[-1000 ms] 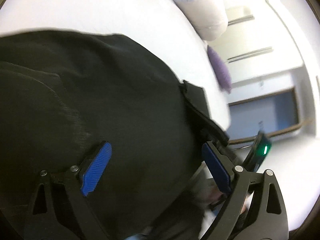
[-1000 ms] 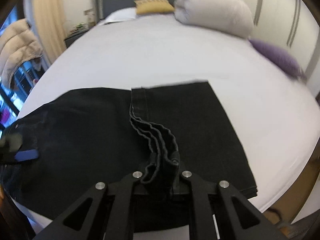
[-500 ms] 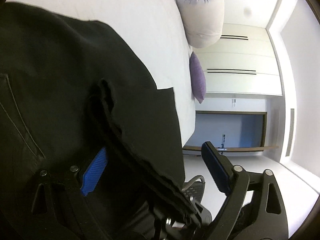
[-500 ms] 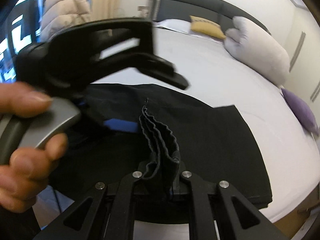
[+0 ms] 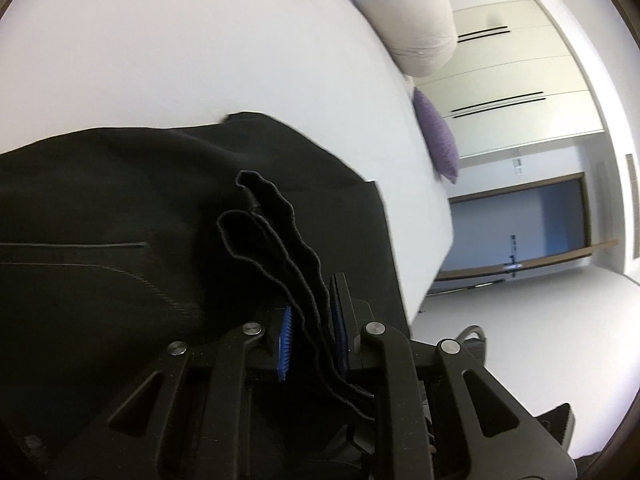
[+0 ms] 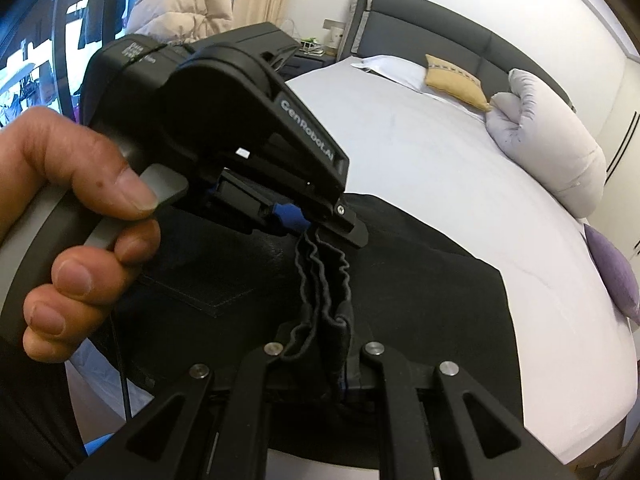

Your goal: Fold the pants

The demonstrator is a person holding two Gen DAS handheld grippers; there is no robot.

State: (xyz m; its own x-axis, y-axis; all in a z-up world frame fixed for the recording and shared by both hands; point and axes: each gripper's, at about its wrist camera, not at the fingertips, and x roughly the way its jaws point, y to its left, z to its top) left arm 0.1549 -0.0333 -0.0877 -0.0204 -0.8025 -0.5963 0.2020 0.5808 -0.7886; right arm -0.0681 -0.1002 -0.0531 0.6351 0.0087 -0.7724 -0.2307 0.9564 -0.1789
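Both grippers are clamped on the same bunched hem of the black pants (image 6: 420, 300): right gripper (image 6: 338, 364) nearer the person, left gripper (image 6: 316, 226) just beyond. The pants lie on the bed (image 6: 420, 152) stretching away, so I'd guess that's the fold direction.

The left tongs (image 5: 311, 332) have now clamped the pants' (image 5: 120, 240) bunched hem.
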